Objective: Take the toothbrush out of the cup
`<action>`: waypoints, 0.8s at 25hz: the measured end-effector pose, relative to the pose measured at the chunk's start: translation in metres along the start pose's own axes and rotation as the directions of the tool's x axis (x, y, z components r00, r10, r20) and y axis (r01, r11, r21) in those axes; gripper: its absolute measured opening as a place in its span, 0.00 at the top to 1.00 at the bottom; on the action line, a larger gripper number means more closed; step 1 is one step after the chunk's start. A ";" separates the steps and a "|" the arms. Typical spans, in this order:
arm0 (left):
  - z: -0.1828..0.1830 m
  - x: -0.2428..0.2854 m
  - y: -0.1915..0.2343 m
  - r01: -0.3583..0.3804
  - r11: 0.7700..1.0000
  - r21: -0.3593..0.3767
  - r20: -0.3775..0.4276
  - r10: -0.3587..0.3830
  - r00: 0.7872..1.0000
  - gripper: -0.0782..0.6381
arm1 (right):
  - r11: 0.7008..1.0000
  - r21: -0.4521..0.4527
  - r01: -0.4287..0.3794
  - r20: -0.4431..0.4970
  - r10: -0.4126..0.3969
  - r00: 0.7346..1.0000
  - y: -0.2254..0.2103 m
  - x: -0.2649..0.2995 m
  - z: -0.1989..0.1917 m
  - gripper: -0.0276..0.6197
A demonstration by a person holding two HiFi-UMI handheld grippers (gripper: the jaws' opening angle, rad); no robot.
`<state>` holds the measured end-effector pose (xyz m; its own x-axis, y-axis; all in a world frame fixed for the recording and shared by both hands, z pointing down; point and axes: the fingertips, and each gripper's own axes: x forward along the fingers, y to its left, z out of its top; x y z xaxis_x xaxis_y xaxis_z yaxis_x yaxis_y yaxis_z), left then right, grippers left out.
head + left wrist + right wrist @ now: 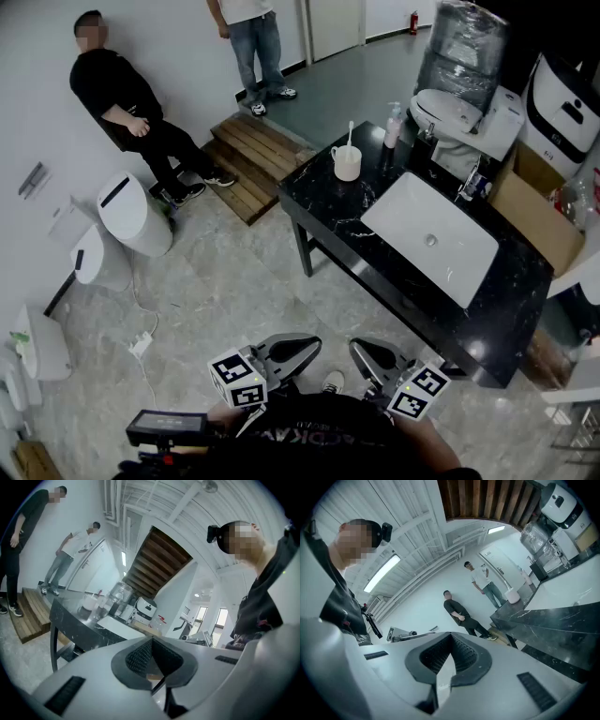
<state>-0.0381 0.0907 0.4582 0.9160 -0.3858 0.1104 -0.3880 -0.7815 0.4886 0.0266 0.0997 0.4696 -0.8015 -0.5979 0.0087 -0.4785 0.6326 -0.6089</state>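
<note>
Two grippers, low by the body and side by side over pale floor tiles: left gripper (298,351) and right gripper (367,354). Jaws of each closed tip to tip, gripping nothing. Beyond, one black counter (328,202) with one white sink (429,239) set into it. At the counter's far corner, one white cup (347,162) with a handle, holding one toothbrush (351,133): pale, thin, near upright, its head above the rim. Well apart from both grippers. Near the cup, one small bottle (393,125). Off to the left, two white toilets (127,211) on the floor; behind the counter, one wrapped toilet (459,103) under plastic. Farthest, one wooden step (253,155) and two people: leaning person (122,94) against the wall, standing person (253,28) near a door.
</note>
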 end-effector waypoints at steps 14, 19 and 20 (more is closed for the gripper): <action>0.003 0.008 0.002 0.013 1.000 -0.008 -0.007 -0.013 1.000 0.88 | 1.000 -0.010 0.018 0.001 -0.018 1.000 -0.006 -0.002 0.002 0.94; 0.002 0.012 0.002 0.022 1.000 0.000 -0.016 -0.022 1.000 0.88 | 1.000 0.002 0.009 0.018 -0.009 1.000 -0.007 -0.005 0.005 0.94; 0.002 0.013 0.002 0.022 1.000 -0.001 -0.017 -0.022 1.000 0.88 | 1.000 0.006 0.002 0.024 -0.002 1.000 -0.007 -0.005 0.006 0.94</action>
<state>-0.0273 0.0831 0.4589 0.9259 -0.3601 0.1139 -0.3675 -0.7894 0.4918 0.0363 0.0957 0.4690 -0.7916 -0.6110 -0.0087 -0.4783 0.6284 -0.6135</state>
